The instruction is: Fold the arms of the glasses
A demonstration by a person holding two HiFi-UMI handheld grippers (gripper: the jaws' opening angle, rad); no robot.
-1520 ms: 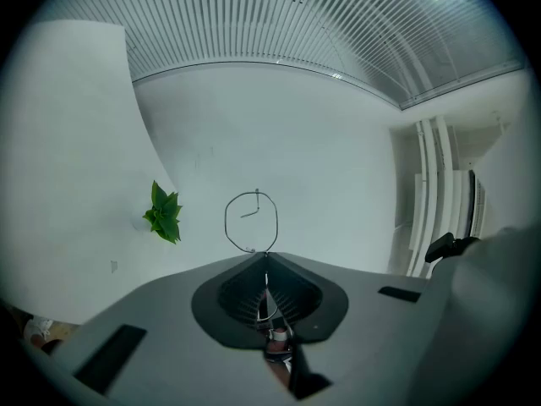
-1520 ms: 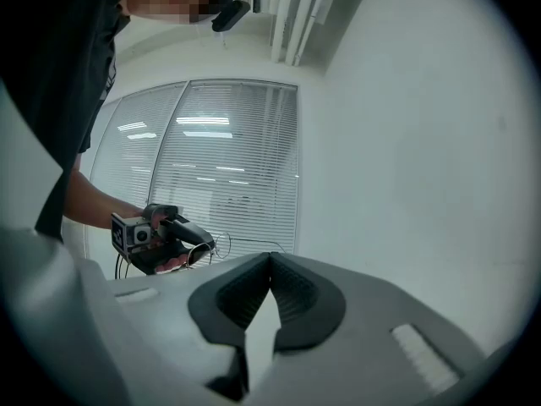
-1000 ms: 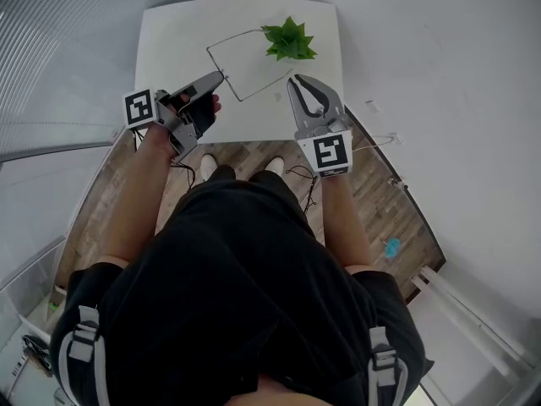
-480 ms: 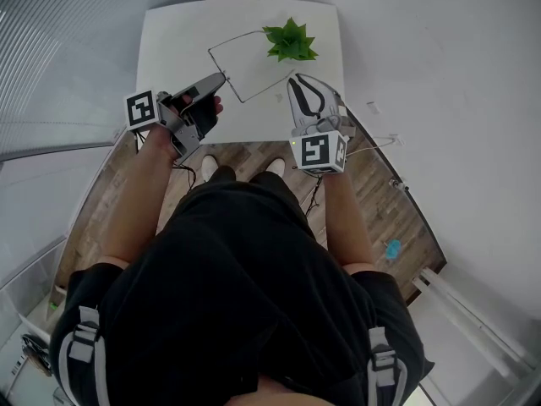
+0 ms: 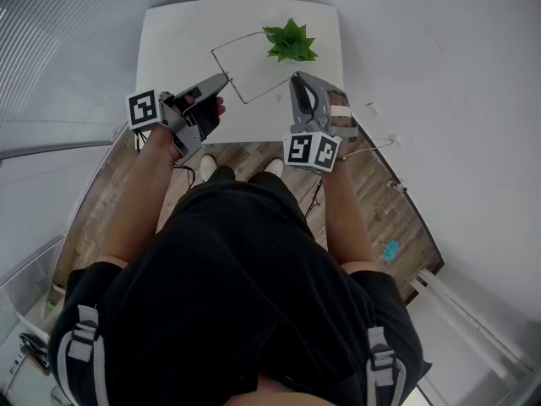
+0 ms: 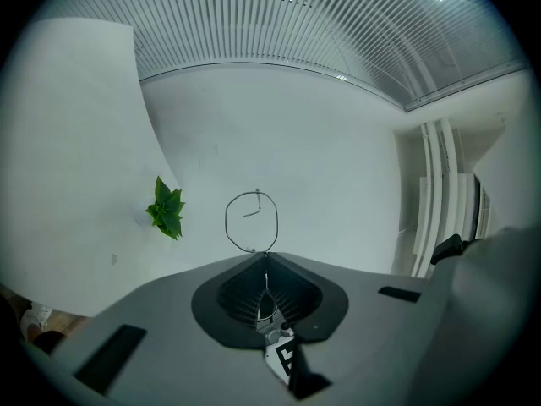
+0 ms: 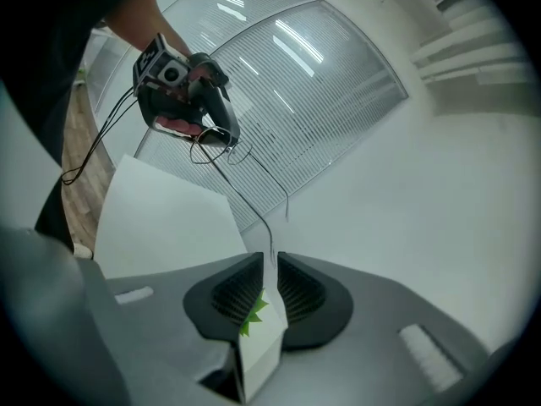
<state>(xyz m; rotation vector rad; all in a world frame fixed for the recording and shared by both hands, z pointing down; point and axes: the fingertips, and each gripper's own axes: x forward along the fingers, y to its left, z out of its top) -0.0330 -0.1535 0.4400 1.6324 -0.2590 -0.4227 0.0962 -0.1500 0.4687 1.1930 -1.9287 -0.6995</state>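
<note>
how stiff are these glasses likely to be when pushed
The glasses look like thin bare wire, so probably very light and springy, bending easily. Pinched at one spot by the left gripper, they may well swing or twist under a push.

Right gripper (image 5: 297, 78) rolled sideways, jaws just opening (glasses arm (image 5: 266, 90) between them).

The white surface (image 5: 173, 49) lies bare over its left and far-left part, open to a hand from the near edge. A small green plant (image 5: 290, 41) stands toward its far right. The thin wire glasses (image 5: 226, 76) hang across the middle, just beside the plant, narrowing that side.
</note>
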